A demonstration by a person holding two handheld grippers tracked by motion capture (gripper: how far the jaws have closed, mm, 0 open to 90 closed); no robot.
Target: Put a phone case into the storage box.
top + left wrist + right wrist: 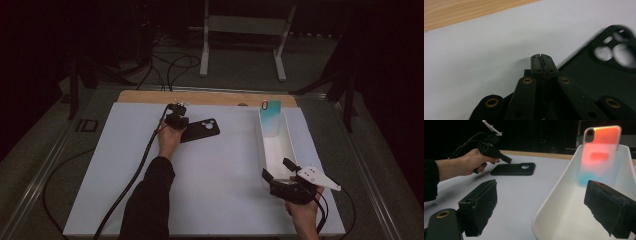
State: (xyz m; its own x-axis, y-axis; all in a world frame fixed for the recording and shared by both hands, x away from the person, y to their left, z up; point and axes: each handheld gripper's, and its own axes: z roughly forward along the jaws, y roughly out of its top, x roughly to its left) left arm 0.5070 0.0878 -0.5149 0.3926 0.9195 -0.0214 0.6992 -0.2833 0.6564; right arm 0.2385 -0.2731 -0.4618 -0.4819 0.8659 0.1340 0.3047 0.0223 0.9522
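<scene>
1. High view: a flat black plastic phone case with round camera cut-outs (200,130) is seen lying on the white table mat (210,200), touching the left gripper (176,121). A long white plastic bin (275,150) stands well apart at the right, with the right gripper (281,172) at its near end.
2. Left gripper view: the jaws are pressed together on nothing, just beside the case's edge. The case is judged light, thin and slightly flexible; a long edge should be pinched.
3. Right gripper view: the jaws are spread apart, straddling the bin wall; a translucent pink-and-blue phone case (599,155) leans upright inside.
</scene>
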